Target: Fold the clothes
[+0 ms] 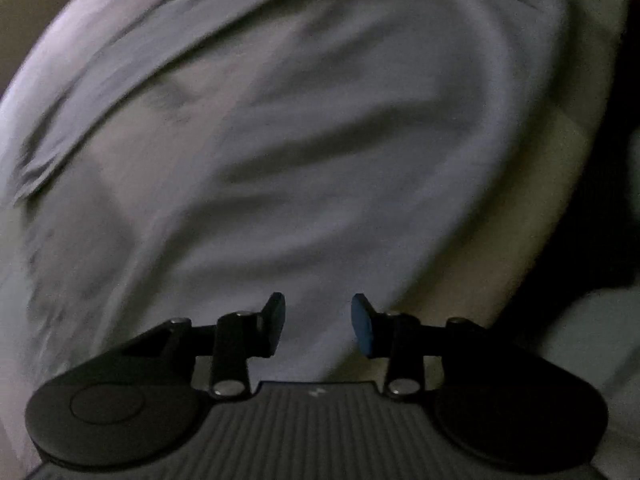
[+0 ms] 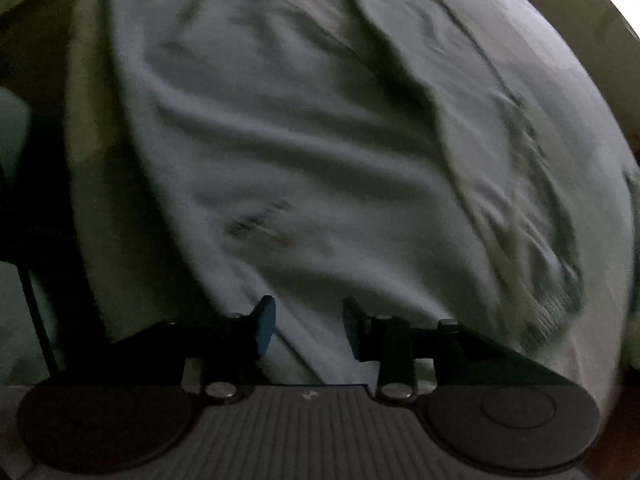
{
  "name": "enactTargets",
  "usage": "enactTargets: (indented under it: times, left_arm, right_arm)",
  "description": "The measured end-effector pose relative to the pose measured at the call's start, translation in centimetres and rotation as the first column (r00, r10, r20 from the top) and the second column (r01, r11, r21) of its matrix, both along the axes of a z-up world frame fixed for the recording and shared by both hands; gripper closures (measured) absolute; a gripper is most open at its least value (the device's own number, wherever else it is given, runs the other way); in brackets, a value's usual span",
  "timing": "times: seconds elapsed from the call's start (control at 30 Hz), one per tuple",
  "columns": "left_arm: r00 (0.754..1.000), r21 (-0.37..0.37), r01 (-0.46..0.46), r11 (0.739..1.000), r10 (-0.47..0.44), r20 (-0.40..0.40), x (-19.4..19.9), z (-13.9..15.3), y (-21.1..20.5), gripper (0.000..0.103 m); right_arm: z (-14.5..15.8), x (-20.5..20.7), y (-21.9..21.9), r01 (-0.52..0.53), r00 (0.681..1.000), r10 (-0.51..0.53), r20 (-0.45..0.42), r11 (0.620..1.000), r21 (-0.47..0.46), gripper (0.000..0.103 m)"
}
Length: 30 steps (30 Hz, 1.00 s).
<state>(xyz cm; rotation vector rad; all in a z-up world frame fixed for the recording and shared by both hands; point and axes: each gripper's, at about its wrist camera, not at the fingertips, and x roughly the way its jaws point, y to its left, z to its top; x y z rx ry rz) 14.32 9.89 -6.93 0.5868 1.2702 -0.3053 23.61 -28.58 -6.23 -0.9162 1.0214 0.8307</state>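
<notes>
— Where is the garment?

— The pale grey garment (image 1: 304,152) lies spread out under both of my tools, filling most of each view. It sits on a light-coloured desk (image 1: 532,184), of which I see a bare strip on the right side of the left wrist view and another on the left side of the right wrist view. The pictures are dim and blurred, so I cannot name the kind of garment for sure.

— What do you make out on it?

— Soft wrinkles run across the cloth. In the right wrist view a ribbed cuff (image 2: 552,320) lies at the lower right, at the end of a rumpled sleeve-like part, and a small dark mark (image 2: 260,220) sits on the cloth ahead of my right tool. In the left wrist view a folded edge (image 1: 48,160) crosses the upper left.

— And your tools?

— My left tool (image 1: 319,322) hangs over the cloth with its fingers apart and nothing between them. My right tool (image 2: 309,325) is the same: fingers apart, gap empty, above the garment's near edge.
</notes>
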Motion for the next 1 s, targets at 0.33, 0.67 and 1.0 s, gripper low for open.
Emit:
enactTargets:
  times: [0.33, 0.67, 1.0]
  left_arm:
    - [0.906, -0.2, -0.401, 0.894, 0.42, 0.059, 3.1, -4.0, 5.2, 0.046]
    - [0.781, -0.185, -0.607, 0.773, 0.623, 0.044, -0.4, -2.4, 11.3, 0.037]
    - [0.72, -0.262, -0.662, 0.703, 0.693, 0.04, 1.1, -4.5, 14.0, 0.029]
  right_arm:
    - [-2.7, 5.4, -0.2, 0.47, 0.879, -0.43, -0.204, 0.853, 0.228, 0.055]
    - [-2.8, 4.3, -3.5, 0.651, 0.757, -0.614, -0.222, 0.739, 0.176, 0.035]
    - [-3.9, 6.7, 0.8, 0.701, 0.712, -0.642, -0.283, 0.666, 0.254, 0.031]
